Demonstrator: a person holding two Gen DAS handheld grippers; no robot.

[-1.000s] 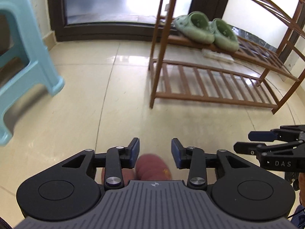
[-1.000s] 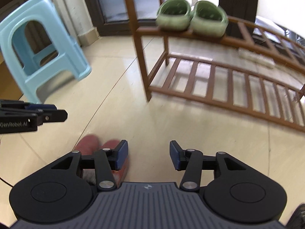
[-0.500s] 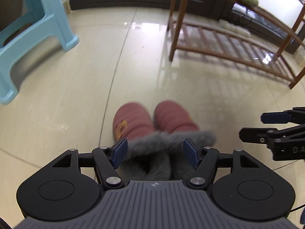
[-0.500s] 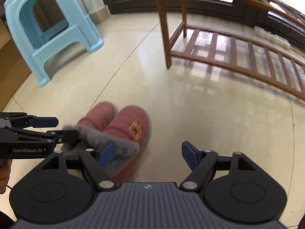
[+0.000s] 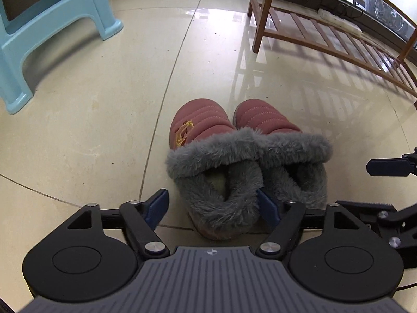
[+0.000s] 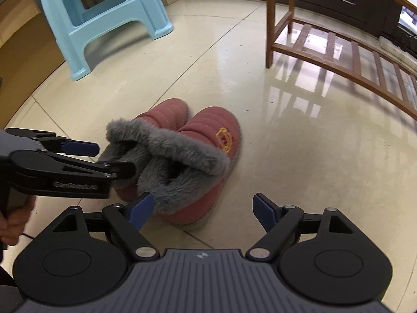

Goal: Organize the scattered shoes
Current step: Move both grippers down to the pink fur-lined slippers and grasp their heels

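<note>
I have both grippers low over the red slippers [image 5: 234, 156], which sit side by side and touching on the tile floor [image 5: 78, 130], toes toward the rack [image 5: 325, 34] at 1 o'clock. My left gripper [image 5: 212, 206] has just been opening; its jaws stand wide around the fur heel of the left slipper [image 5: 206, 161], the right pad down between the two collars, not pressing that I can see. My right gripper [image 6: 202, 208] has also just been opening and is wide, its left pad against the fur of the right slipper [image 6: 198, 161], the other pad over bare floor. A blue stool [image 6: 104, 18] stands at 10 o'clock.
</note>
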